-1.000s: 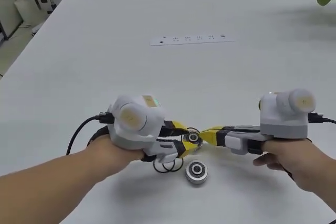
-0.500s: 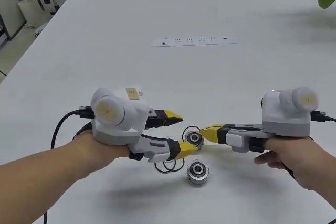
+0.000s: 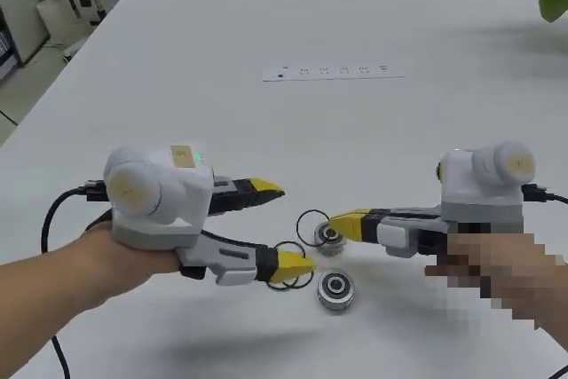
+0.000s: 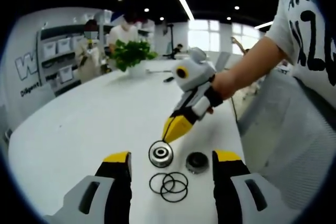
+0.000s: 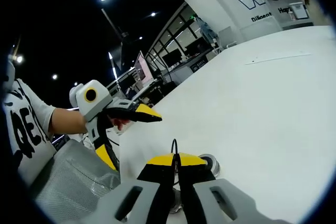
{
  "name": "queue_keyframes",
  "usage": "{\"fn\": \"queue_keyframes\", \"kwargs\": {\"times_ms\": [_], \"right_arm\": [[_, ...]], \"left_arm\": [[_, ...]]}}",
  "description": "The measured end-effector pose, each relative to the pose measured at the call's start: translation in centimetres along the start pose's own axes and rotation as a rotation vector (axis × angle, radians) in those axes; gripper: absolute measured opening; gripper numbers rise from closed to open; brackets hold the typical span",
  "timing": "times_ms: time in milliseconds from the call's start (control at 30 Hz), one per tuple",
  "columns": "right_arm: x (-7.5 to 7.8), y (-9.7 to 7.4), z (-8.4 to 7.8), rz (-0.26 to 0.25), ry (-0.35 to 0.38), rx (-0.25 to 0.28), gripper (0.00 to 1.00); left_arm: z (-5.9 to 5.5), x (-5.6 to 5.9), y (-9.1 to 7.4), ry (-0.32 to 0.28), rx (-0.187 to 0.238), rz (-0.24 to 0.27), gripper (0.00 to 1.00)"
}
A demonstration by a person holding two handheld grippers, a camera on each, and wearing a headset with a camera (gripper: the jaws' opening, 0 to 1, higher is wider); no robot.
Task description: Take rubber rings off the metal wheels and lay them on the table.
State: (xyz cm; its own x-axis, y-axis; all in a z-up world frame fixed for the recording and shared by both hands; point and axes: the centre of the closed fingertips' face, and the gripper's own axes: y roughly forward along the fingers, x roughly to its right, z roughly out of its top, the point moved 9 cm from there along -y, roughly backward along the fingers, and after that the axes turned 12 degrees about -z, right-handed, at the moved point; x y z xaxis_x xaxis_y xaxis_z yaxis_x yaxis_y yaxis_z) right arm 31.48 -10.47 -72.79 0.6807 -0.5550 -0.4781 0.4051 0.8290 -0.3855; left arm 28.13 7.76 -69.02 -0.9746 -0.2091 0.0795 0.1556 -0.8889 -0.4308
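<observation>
The right gripper (image 3: pixel 341 221) pinches a rubber ring (image 3: pixel 300 222) tight, apparently peeling it off the metal wheel (image 3: pixel 330 236) — the left gripper (image 3: pixel 288 226) gapes empty by the loose rings (image 4: pixel 169 184) — seemingly ready to help.

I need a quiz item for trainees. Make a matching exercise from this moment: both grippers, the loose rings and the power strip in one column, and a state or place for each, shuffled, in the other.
Column one:
1. left gripper
2. right gripper
3. loose rubber rings
4. power strip

Column two:
A. lies flat on the far part of the table
B. jaws shut on a rubber ring
C. overlap on the table, near the two wheels
D. jaws wide apart, holding nothing

Pairs: 1-D, 2-B, 3-C, 4-A
</observation>
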Motion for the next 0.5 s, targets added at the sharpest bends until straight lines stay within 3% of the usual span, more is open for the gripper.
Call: {"fn": "queue_keyframes", "kwargs": {"times_ms": [233,500], "right_arm": [[-0.8,0.2,-0.1,0.036,-0.004,-0.025,0.00],[-1.3,0.7,-0.7,0.084,-0.038,-0.090,0.00]], "left_arm": [[-0.3,0.8,-1.2,-0.006,0.007,0.005,0.70],[-0.9,1.4,-2.3,-0.017,0.009,0.018,0.73]]}}
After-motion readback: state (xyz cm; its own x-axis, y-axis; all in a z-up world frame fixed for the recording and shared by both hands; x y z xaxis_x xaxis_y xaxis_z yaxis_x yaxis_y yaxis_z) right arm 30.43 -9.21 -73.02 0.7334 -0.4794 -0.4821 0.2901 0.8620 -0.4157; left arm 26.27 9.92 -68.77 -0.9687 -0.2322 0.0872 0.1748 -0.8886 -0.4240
